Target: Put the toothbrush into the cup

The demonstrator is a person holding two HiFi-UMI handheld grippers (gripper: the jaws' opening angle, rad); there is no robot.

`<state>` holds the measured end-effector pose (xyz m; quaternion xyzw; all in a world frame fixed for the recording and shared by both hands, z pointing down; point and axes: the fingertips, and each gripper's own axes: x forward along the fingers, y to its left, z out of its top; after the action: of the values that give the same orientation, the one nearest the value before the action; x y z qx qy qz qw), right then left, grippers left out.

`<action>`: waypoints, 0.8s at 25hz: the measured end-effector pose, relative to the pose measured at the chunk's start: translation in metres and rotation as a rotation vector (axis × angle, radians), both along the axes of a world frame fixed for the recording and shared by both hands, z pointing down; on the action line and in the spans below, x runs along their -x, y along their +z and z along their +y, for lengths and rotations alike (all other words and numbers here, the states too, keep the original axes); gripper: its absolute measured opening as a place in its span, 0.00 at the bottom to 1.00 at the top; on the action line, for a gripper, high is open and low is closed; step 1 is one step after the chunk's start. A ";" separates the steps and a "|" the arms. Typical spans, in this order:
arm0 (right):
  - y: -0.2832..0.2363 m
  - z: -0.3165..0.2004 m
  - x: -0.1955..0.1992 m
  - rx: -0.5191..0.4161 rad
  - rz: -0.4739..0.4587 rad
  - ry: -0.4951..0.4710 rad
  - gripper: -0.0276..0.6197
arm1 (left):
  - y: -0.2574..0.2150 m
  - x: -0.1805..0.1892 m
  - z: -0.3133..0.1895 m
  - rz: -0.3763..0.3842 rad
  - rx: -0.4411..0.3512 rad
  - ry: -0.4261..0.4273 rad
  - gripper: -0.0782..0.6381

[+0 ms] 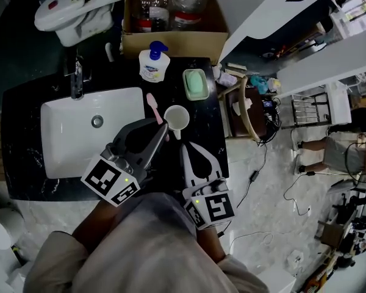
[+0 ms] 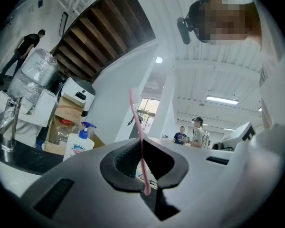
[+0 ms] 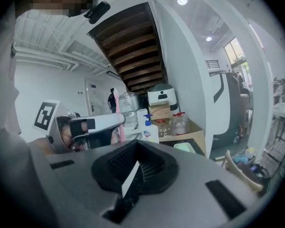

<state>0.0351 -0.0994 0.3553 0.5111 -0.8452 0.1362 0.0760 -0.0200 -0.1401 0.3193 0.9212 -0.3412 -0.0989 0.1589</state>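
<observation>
Black countertop point(image 1: 21, 139): left gripper point(image 1: 163, 129) clamps pink toothbrush point(image 1: 152, 105) near cup point(image 1: 177, 118); right gripper point(image 1: 186, 147) closed, empty.

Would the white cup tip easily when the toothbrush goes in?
Possibly: the cup looks small, empty, likely light. The long toothbrush in the left hand-held gripper could lever its rim. The glossy counter may let it slide.

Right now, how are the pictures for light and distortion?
Head view: dark corners, black counter hides detail, yet the pink toothbrush and white cup stand out. Left gripper view: strong fisheye bend, bright ceiling lights. Right gripper view: same bend, dark rim.
</observation>
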 end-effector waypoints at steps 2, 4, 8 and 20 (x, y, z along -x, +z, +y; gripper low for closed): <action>0.003 0.001 0.001 0.008 0.007 0.008 0.05 | 0.003 0.001 -0.001 0.002 0.003 0.012 0.14; 0.006 0.001 0.001 0.014 0.013 0.018 0.05 | 0.008 0.001 -0.004 0.002 0.009 0.020 0.14; 0.008 -0.004 -0.007 0.017 0.024 0.042 0.05 | 0.013 -0.004 -0.009 0.004 -0.007 0.043 0.14; 0.005 -0.027 -0.012 0.014 0.057 0.032 0.05 | 0.032 -0.011 -0.027 -0.041 -0.008 0.039 0.14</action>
<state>0.0472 -0.1265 0.3599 0.5277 -0.8335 0.1288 0.1013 -0.0093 -0.1676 0.3515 0.9301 -0.3260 -0.0783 0.1501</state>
